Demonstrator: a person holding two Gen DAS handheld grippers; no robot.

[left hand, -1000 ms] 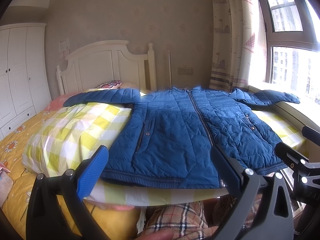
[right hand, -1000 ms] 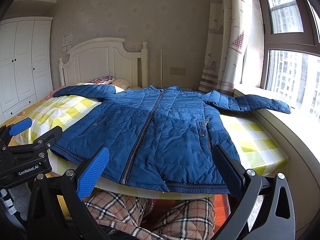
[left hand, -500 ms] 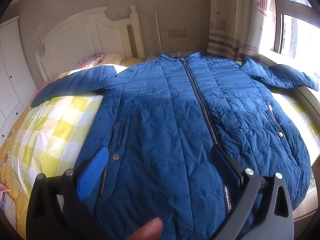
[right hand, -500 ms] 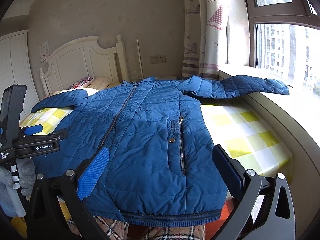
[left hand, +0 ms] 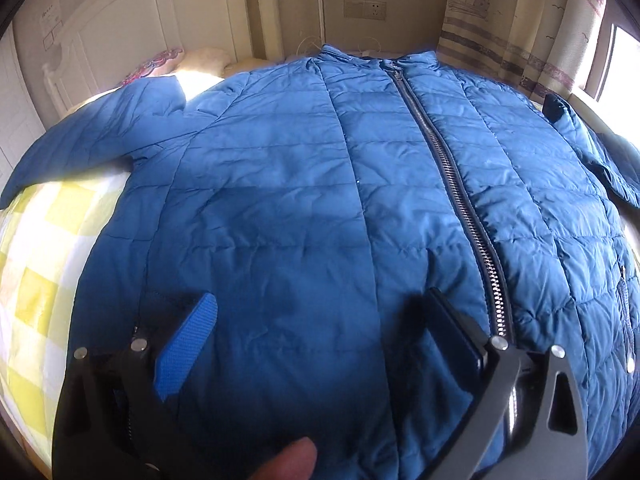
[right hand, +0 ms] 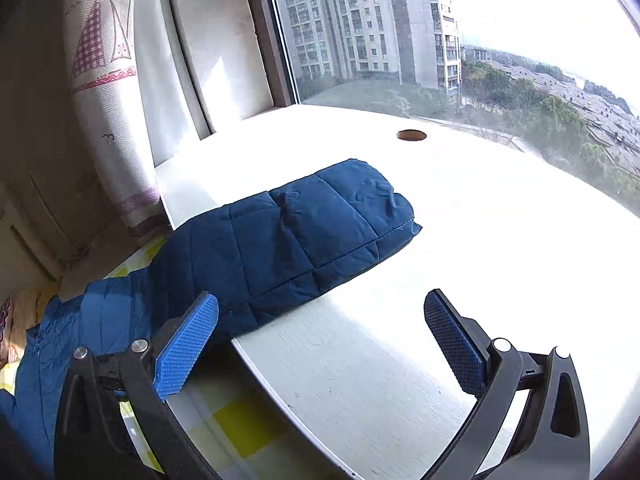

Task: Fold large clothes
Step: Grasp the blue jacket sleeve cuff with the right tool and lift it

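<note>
A blue quilted jacket (left hand: 312,184) lies front up and zipped on the bed, collar toward the headboard. My left gripper (left hand: 320,320) is open just above the jacket's lower front, left of the zipper (left hand: 460,184). One sleeve (left hand: 92,132) stretches out to the left. The other sleeve (right hand: 304,232) lies with its cuff on the white window sill (right hand: 480,240). My right gripper (right hand: 320,324) is open and empty, low over the sill edge, just short of that sleeve.
The yellow checked bedding (left hand: 36,264) shows at the left. A white headboard (left hand: 132,20) and pillows stand behind the collar. A patterned curtain (right hand: 108,92) hangs left of the window (right hand: 400,32). A small round hole (right hand: 411,135) is in the sill.
My left gripper has moved forward and down close over the jacket front. My right gripper has swung right toward the window, now facing the sleeve on the sill.
</note>
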